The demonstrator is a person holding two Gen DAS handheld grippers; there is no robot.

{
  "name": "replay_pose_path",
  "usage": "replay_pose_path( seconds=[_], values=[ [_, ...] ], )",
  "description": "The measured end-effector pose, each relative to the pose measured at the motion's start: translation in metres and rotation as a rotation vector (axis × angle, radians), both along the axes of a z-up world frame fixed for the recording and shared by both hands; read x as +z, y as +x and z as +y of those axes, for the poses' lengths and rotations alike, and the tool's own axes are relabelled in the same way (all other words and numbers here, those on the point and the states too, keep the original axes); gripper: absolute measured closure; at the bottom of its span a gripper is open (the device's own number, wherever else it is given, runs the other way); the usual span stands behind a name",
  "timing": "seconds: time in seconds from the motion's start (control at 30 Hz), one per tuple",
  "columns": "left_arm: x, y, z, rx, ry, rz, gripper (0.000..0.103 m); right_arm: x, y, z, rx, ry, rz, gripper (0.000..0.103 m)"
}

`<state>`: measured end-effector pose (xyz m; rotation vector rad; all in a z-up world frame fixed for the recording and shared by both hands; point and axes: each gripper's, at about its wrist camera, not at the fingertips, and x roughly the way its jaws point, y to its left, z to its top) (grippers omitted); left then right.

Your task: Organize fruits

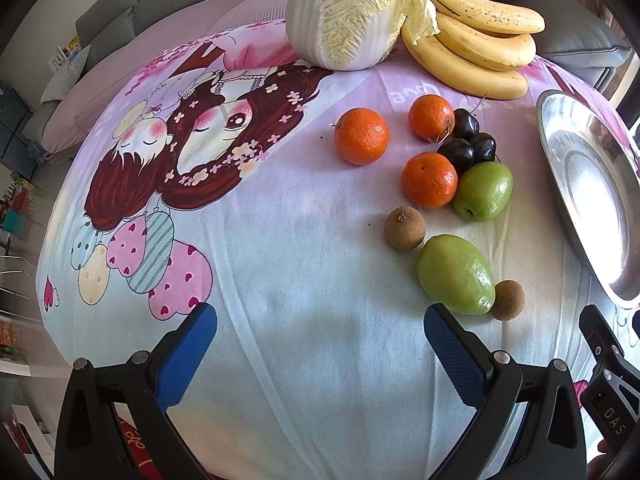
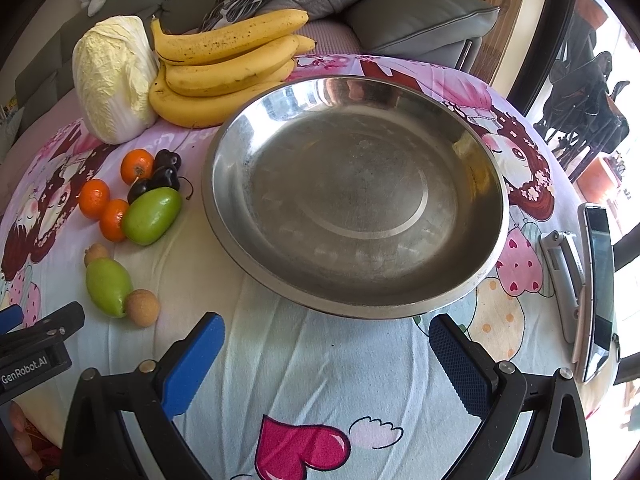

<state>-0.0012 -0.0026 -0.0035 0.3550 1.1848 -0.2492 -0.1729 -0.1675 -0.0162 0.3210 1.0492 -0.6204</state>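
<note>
Fruits lie loose on the table beyond both grippers' wide-open, empty fingers: green fruit nearest, oranges and bananas farther, beside the steel bowl.

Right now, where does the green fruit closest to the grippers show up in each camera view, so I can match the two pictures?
Left wrist: the near green fruit lies right of centre, just beyond the left gripper, touching a brown longan.
Right wrist: the same green fruit lies at the lower left, left of the right gripper.
Shared landmark: the steel bowl, right of the fruit in both views.
</note>
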Motion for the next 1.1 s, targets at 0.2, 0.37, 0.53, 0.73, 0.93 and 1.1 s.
replay_pose_path(
  seconds=[0.2, 0.37, 0.53, 0.73, 0.93, 1.1],
  values=[
    [-0.001, -0.001, -0.006, -0.005, -0.001, 0.002, 0.0, 0.003, 0.0, -0.001, -0.007, -0.005, 0.008, 0.0],
    [0.003, 0.0, -0.005, -0.015, -0.015, 0.011, 0.0, 0.009, -0.002, -0.001, -0.01, -0.015, 0.001, 0.0],
    [0.009, 0.0, -0.008, -0.034, -0.031, 0.025, 0.0, 0.017, 0.003, -0.004, -0.008, 0.022, -0.015, 0.0],
    [0.016, 0.006, -0.011, -0.062, -0.074, 0.085, 0.0, 0.035, 0.01, -0.004, 0.038, 0.022, -0.021, 0.0],
    [0.026, 0.024, -0.01, -0.075, -0.087, 0.125, 0.0, 0.05, 0.026, -0.003, 0.112, 0.078, -0.01, 0.0],
    [0.027, 0.046, -0.004, -0.072, -0.112, 0.239, 0.0, 0.058, 0.049, 0.0, 0.189, 0.17, 0.005, 0.0]
  ],
)
